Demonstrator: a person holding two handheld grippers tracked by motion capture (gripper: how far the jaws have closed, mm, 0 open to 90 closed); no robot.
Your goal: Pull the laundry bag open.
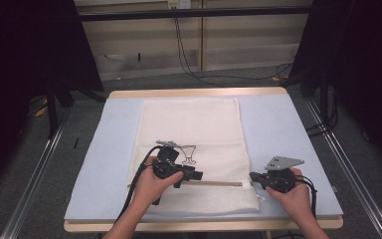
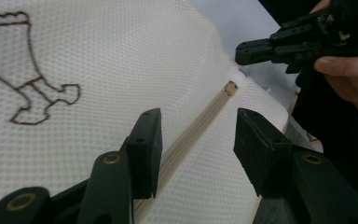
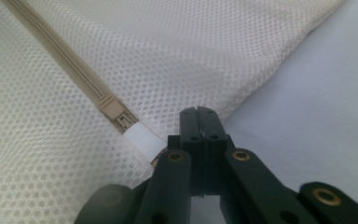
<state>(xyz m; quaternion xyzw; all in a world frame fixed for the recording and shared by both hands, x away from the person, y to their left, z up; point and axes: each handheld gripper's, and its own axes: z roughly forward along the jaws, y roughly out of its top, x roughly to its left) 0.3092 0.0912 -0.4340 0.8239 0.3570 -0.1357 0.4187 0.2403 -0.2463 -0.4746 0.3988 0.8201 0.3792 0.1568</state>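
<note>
A cream mesh bag (image 1: 189,124) lies flat on the blue mat, with a brown line drawing (image 1: 189,152) stitched on it. A beige zipper (image 1: 214,183) runs across its near end. My left gripper (image 1: 196,175) hovers over the zipper's middle, open, and the zipper (image 2: 200,123) passes through the gap between its jaws untouched. My right gripper (image 1: 253,177) sits at the bag's right edge, shut. In the right gripper view its tips (image 3: 199,112) lie beside the zipper slider (image 3: 114,109) and a white tab (image 3: 142,140) that runs under the jaws; I cannot tell whether the tab is pinched.
The blue mat (image 1: 288,129) covers a wooden table (image 1: 199,92). Black stands (image 1: 54,99) flank the table on both sides. Cables (image 1: 189,64) trail across the grey floor behind it.
</note>
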